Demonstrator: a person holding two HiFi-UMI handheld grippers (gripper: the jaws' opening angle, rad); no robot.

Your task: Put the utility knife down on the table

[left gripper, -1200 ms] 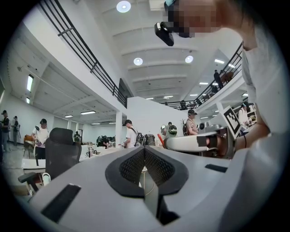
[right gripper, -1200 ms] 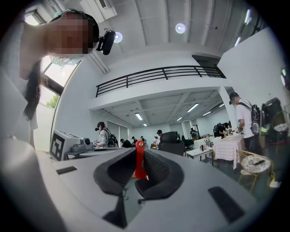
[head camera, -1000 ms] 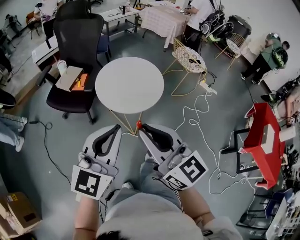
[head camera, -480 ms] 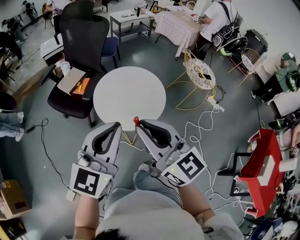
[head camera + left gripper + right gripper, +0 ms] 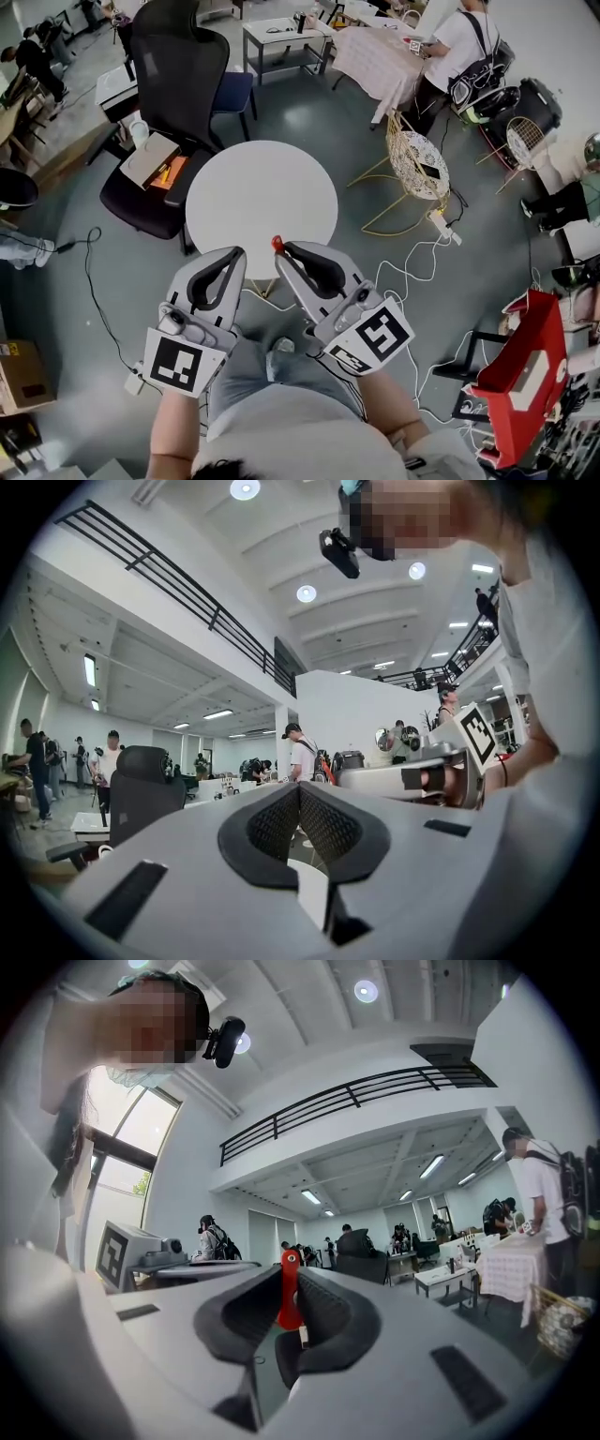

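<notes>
My right gripper [image 5: 280, 251] is shut on a red utility knife [image 5: 277, 244], whose red end sticks out past the tips, just at the near rim of the round white table [image 5: 262, 194]. In the right gripper view the red knife [image 5: 289, 1288] stands upright between the black pads, clamped by my right gripper [image 5: 291, 1309]. My left gripper [image 5: 237, 254] hangs beside it on the left, shut with nothing in it. The left gripper view shows my left gripper [image 5: 299, 789] with its pads pressed together and empty.
A black office chair [image 5: 173, 89] holding a cardboard box [image 5: 149, 159] stands left of the table. A wire chair [image 5: 417, 165] and white cables [image 5: 412, 272] lie to the right. People work at tables at the back. A red stand [image 5: 516, 375] is at right.
Both grippers have come closer to the round table; the knife's red tip now reaches its near rim. Both grippers stay shut.
</notes>
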